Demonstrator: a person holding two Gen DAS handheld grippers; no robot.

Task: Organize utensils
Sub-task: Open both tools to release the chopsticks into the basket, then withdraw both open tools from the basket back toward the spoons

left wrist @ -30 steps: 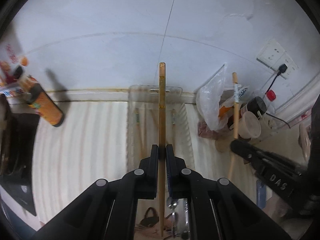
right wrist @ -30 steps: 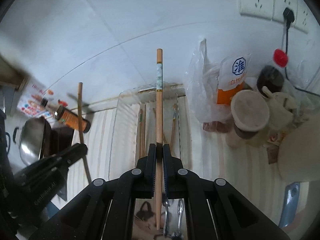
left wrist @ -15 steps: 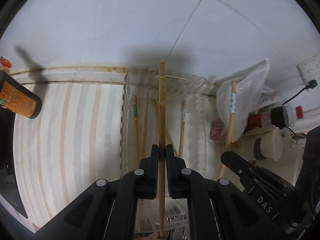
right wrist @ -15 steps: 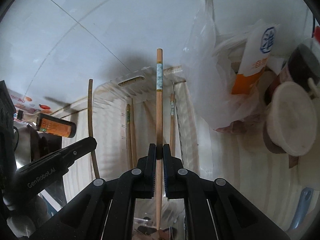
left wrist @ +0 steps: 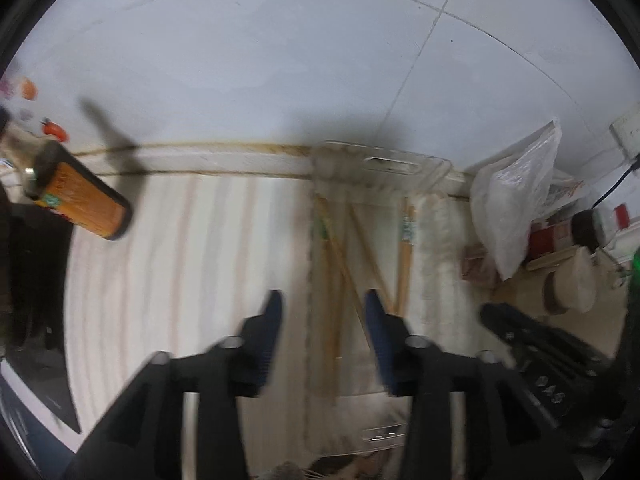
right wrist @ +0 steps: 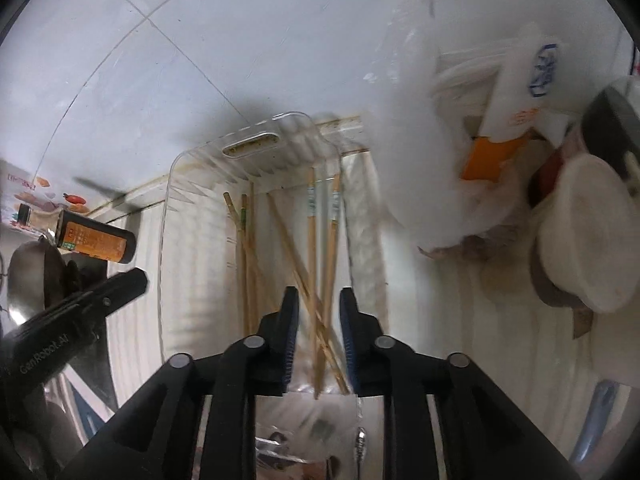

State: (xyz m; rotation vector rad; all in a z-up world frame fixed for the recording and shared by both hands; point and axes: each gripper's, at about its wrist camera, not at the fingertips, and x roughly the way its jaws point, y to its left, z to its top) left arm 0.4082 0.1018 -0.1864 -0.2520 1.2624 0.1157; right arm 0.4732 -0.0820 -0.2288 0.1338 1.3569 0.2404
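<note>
Both grippers over clear tray (right wrist: 176, 184). Left gripper (left wrist: 322, 312): jaws wide apart, nothing held. Right gripper (right wrist: 318, 312): jaws moderately parted, nothing held.

Chopsticks (right wrist: 320, 248) lie inside the tray, loosely crossed, two parallel toward its right wall.

Risk: crossed sticks may ride up on the tray wall or roll if nudged; the plastic bag (right wrist: 408, 128) beside the tray could snag.

Writing: "GenRobot.AI" on the left gripper body; orange bottle (right wrist: 96, 240) label probably Chinese, unreadable.

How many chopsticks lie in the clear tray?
6 visible: three along the tray's left side, one crossing diagonally, two on the right. Others may be hidden behind the right gripper.
</note>
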